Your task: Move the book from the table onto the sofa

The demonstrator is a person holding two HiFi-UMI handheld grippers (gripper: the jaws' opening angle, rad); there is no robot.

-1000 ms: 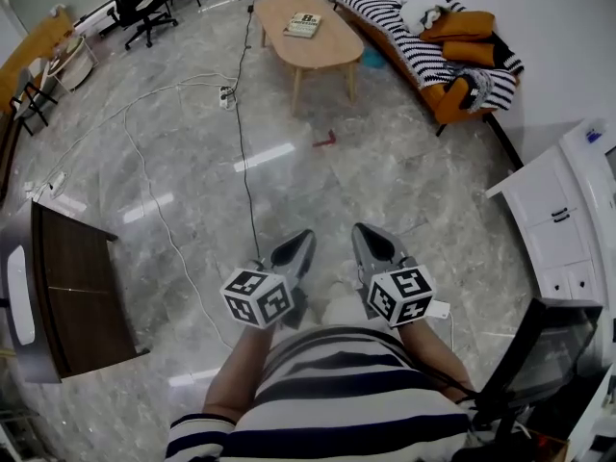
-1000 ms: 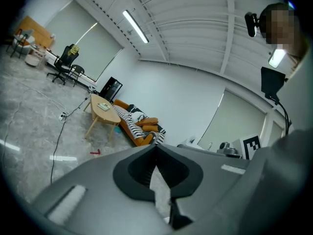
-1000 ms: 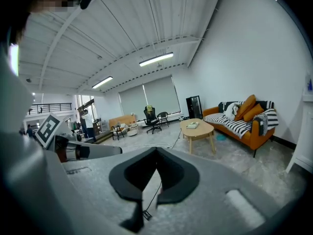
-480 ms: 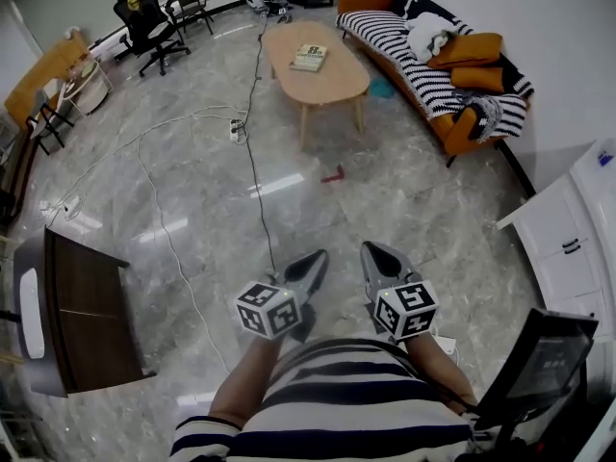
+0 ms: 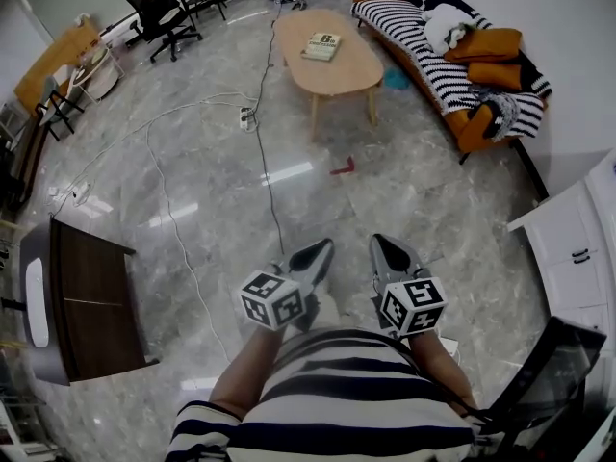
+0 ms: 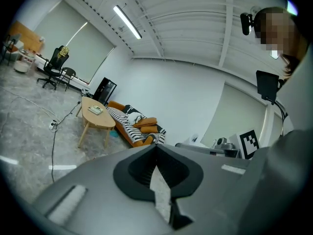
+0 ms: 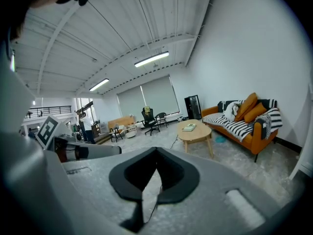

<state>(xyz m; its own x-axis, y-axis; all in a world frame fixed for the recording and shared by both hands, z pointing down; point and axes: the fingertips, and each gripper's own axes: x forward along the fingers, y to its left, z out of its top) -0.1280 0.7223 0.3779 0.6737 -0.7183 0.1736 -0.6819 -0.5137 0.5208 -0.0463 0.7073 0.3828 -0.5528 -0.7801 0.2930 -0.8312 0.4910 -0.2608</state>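
A book [image 5: 321, 46] lies flat on an oval wooden coffee table [image 5: 337, 70] far ahead; the book [image 7: 189, 127] shows in the right gripper view too, and the book [image 6: 95, 110] small in the left gripper view. An orange sofa [image 5: 452, 51] with a striped throw and orange cushions stands right of the table. My left gripper [image 5: 318, 254] and right gripper [image 5: 381, 249] are held side by side close to the body, both shut and empty, several steps from the table.
A black cable [image 5: 268, 152] runs across the marble floor toward the table, with a power strip [image 5: 246, 117] and a white cord. A small red object [image 5: 343, 166] lies on the floor. Office chairs [image 5: 164, 8] stand far left, a dark wooden cabinet [image 5: 91, 301] near left, white cabinets [image 5: 577, 248] right.
The whole view has advanced toward the coffee table and sofa; both grippers stay shut and side by side in front of the body.
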